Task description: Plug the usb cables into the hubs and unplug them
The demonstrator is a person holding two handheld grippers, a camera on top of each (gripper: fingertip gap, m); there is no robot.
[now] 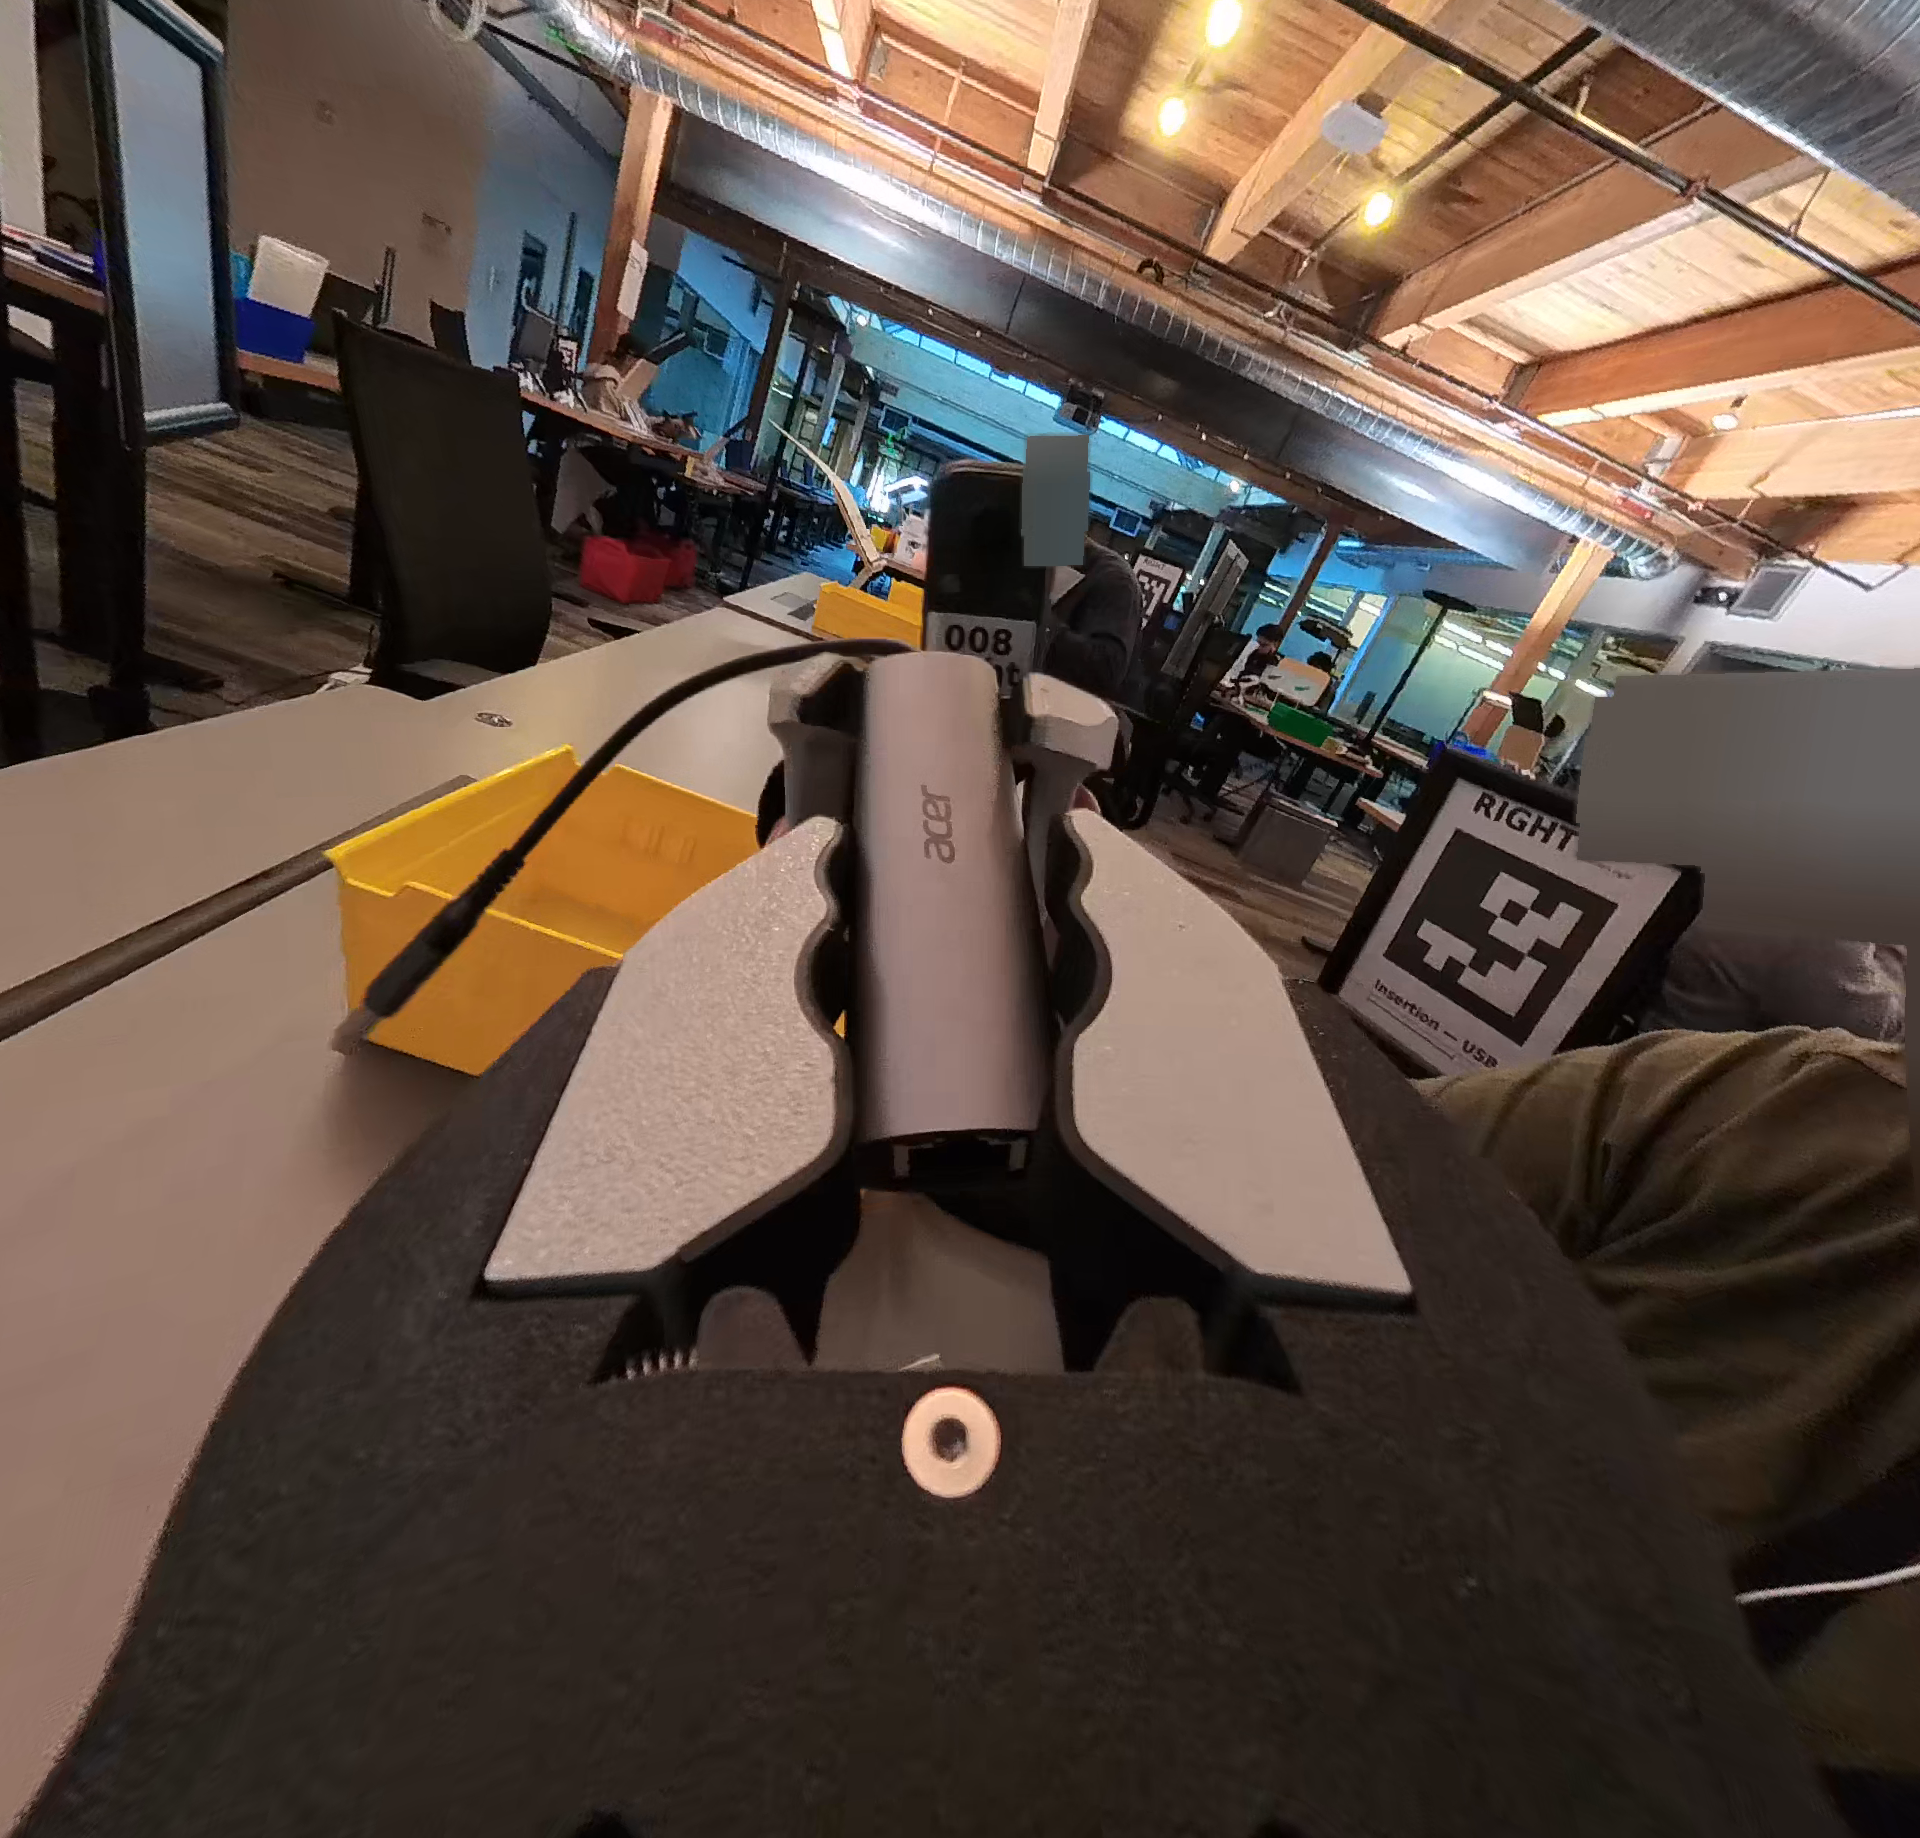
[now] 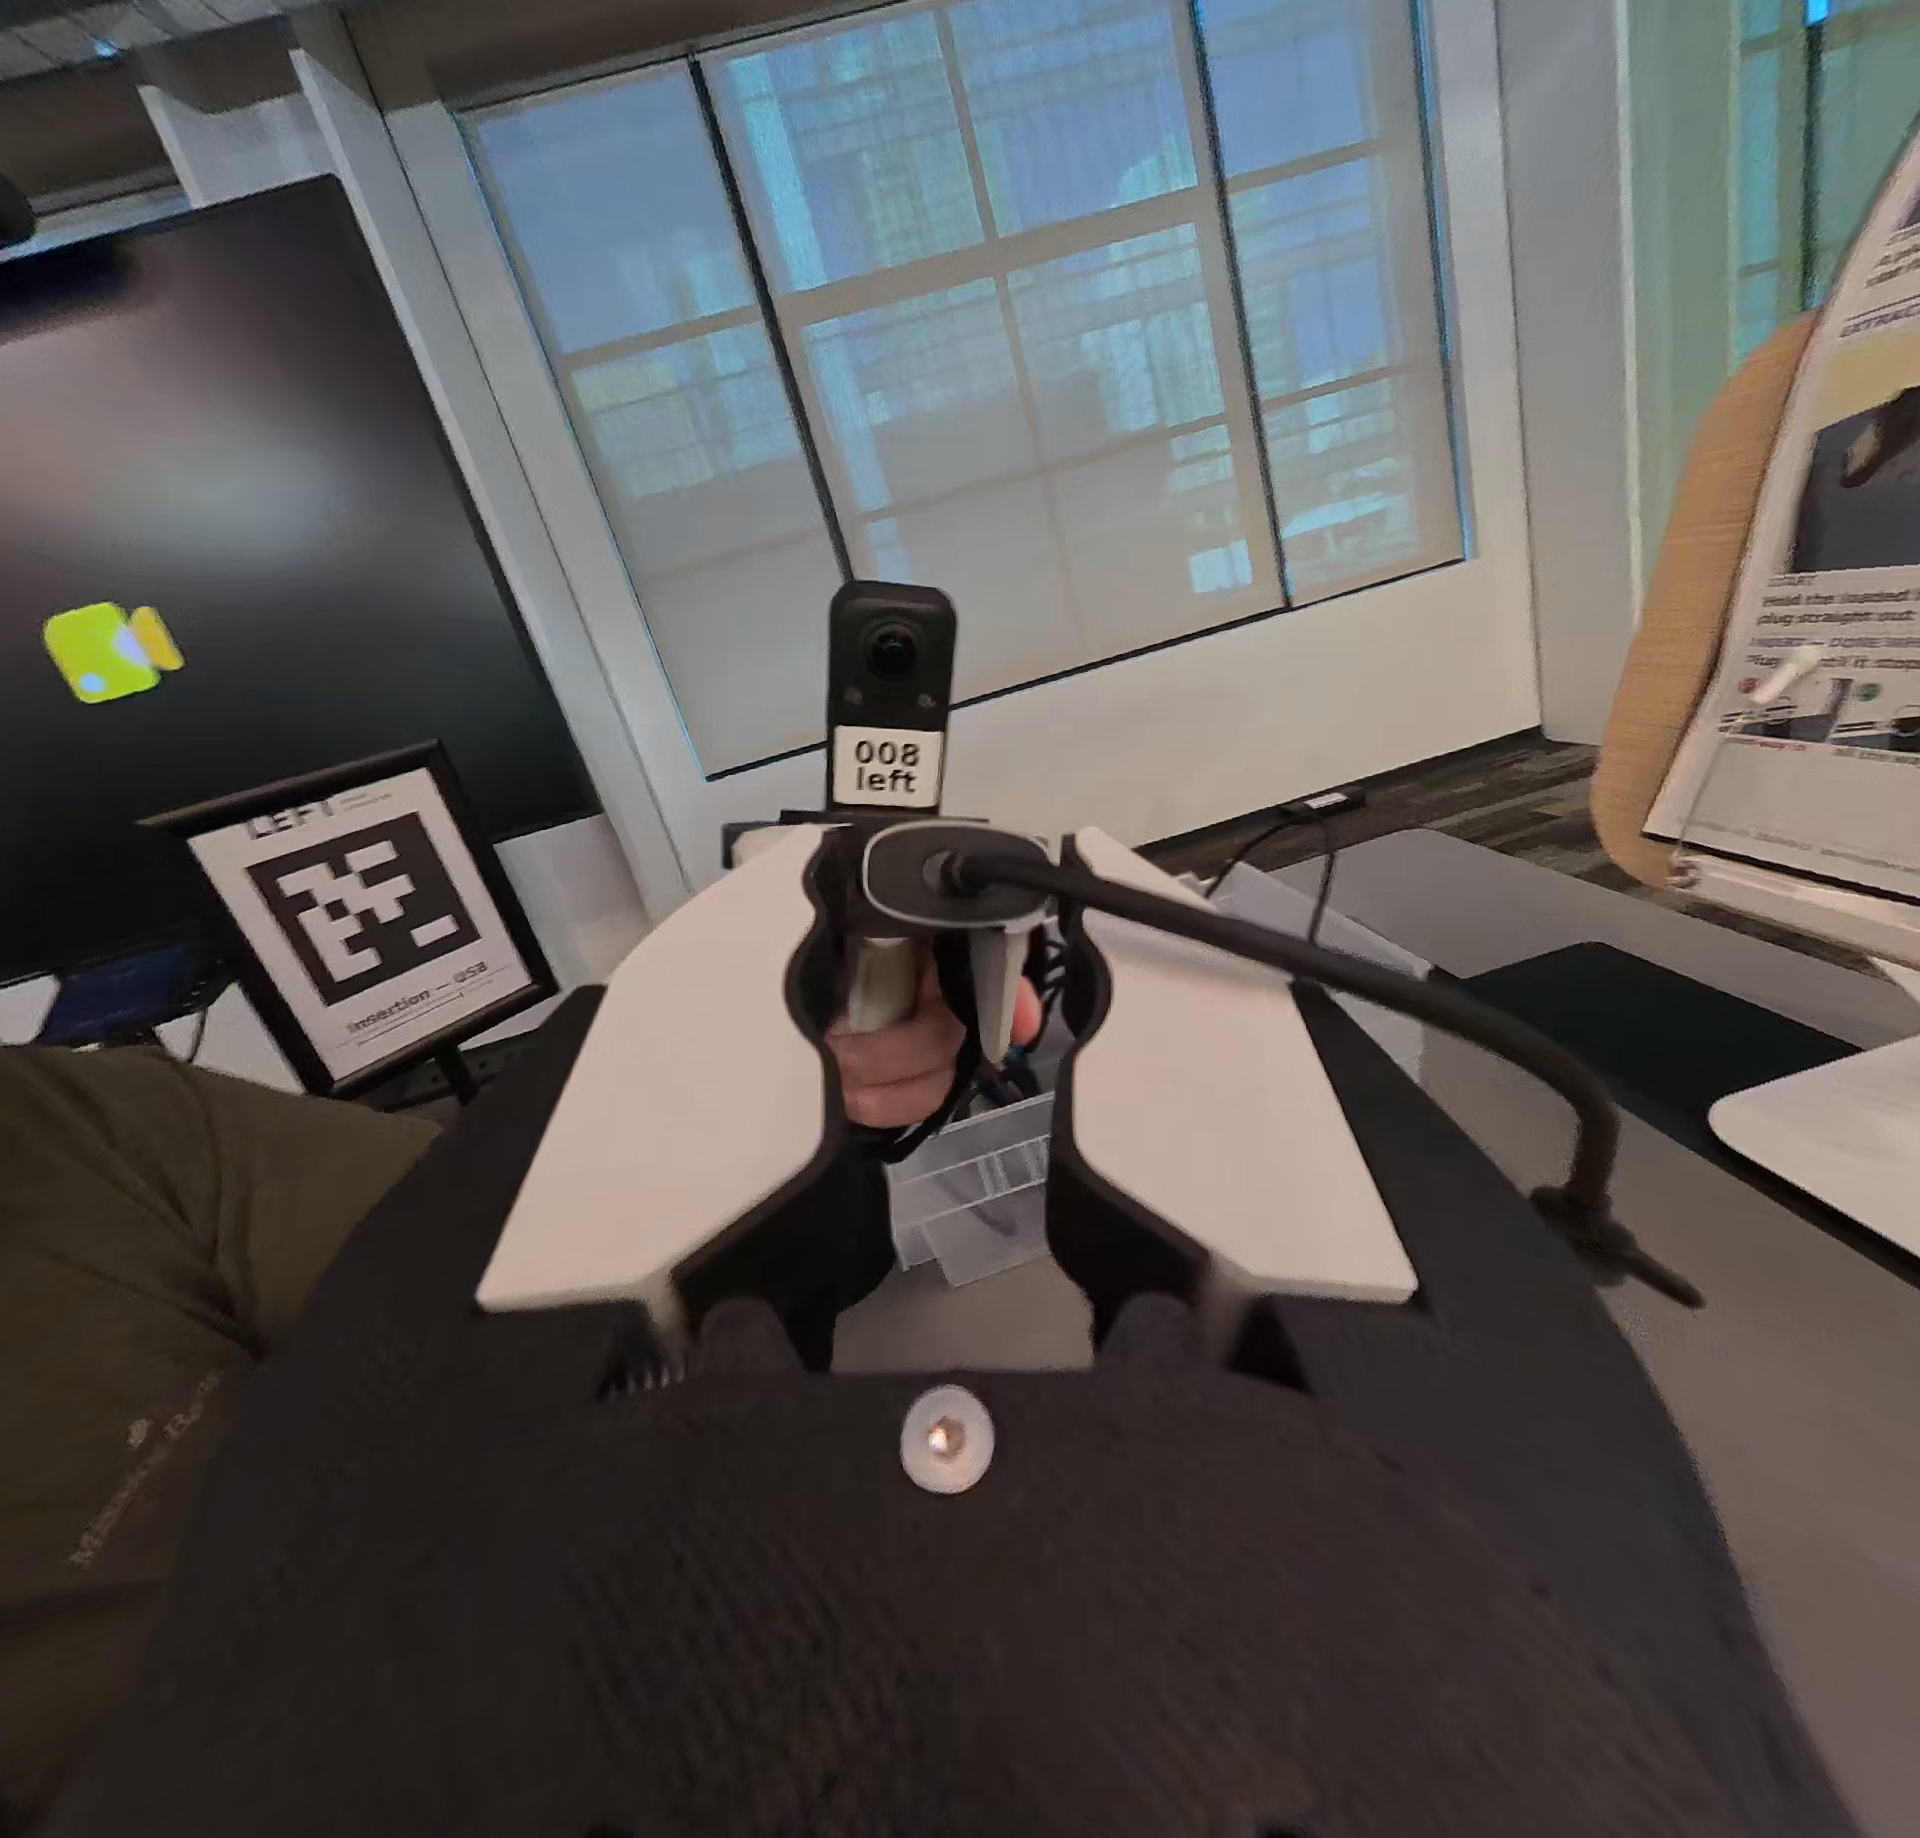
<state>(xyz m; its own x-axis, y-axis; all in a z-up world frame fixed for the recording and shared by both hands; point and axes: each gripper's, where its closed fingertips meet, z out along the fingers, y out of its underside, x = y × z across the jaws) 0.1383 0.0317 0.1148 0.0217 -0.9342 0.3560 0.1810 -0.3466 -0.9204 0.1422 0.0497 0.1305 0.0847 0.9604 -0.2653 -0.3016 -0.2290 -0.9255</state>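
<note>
Left gripper (image 1: 940, 957): my fingers are clenched on the hub (image 1: 940, 915), which lies lengthwise between them, a wide port at the near end.
Hub lead: its own cable (image 1: 582, 780) leaves the far end and droops left, the plug (image 1: 405, 978) hanging free over the desk (image 1: 156, 1113) by the yellow bin (image 1: 520, 915).
Right gripper (image 2: 940, 915): it meets the hub's far end head-on; my fingers sit either side of that end, but I cannot tell whether they press it or merely flank it.
Step, as I judge it: both tools on one hub, so a handover or regrip before plugging.
Doing it well: I would keep one grip firm until the other is sure, hold the hub level, and keep the ports unobstructed.
Risk: the dangling lead could snag on the bin.
Far off: marker boards (image 2: 364, 915), a window.
</note>
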